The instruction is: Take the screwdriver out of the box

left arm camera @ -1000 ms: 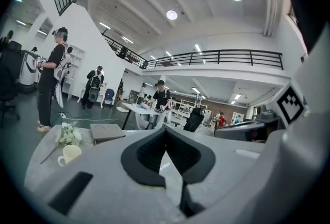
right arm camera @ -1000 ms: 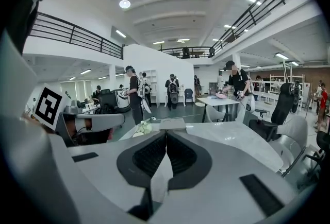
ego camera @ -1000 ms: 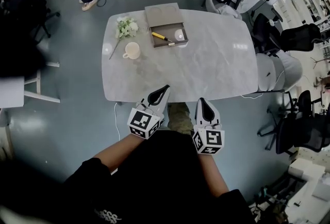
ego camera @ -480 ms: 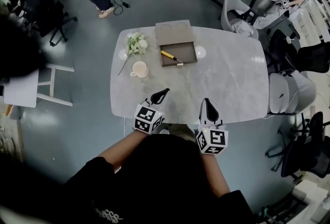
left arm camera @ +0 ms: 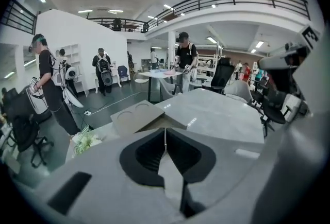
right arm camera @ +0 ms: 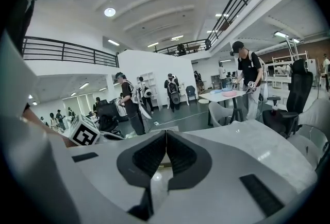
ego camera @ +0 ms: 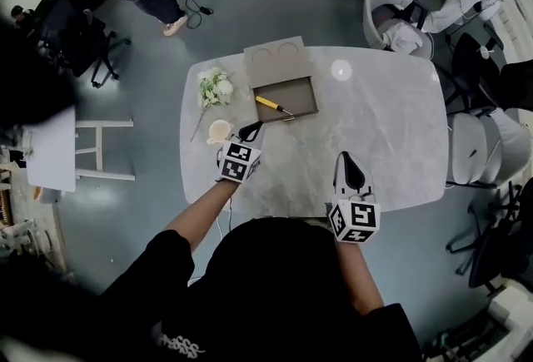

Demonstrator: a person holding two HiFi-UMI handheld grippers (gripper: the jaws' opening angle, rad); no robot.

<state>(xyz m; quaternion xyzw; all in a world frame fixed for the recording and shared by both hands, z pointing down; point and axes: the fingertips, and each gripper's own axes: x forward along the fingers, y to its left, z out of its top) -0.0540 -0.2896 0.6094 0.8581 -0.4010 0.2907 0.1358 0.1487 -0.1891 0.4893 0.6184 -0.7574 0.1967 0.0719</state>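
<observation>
Table (ego camera: pixel 375 136): grey marbled top filling the middle of the head view; it carries everything listed below. Box (ego camera: pixel 303 94): shallow dark tray at the upper centre of the table, near its far edge. Its lid (ego camera: pixel 277 62) is thrown open just above it in the frame and joins it along that edge. My left tongs (ego camera: pixel 249 132): left of centre, tips aimed up and right at the box's lower left corner and just short of it. The jaws are pressed together with nothing between them. My right tongs (ego camera: pixel 347 157): lower right of centre, over bare table top, tips aimed up the frame. These jaws are likewise together and empty. Flowers (ego camera: pixel 215 88): small white bunch left of the box, stem trailing down and left. Cup (ego camera: pixel 219 131): pale, below the flowers, just beside my left tongs on their left. Screwdriver (ego camera: pixel 272 106): inside the box, in its left half, lying flat. The yellow handle points to the upper left and the metal shaft to the lower right, so the long axis runs diagonally across the frame. Governing relation: the screwdriver lies near my left tongs, up and to their right, with the handle as the closer end. From my right tongs it lies up and left, well apart. Judgement: the left pair is the nearer. It would have to part its jaws and straddle the handle across that diagonal, not along it.
</observation>
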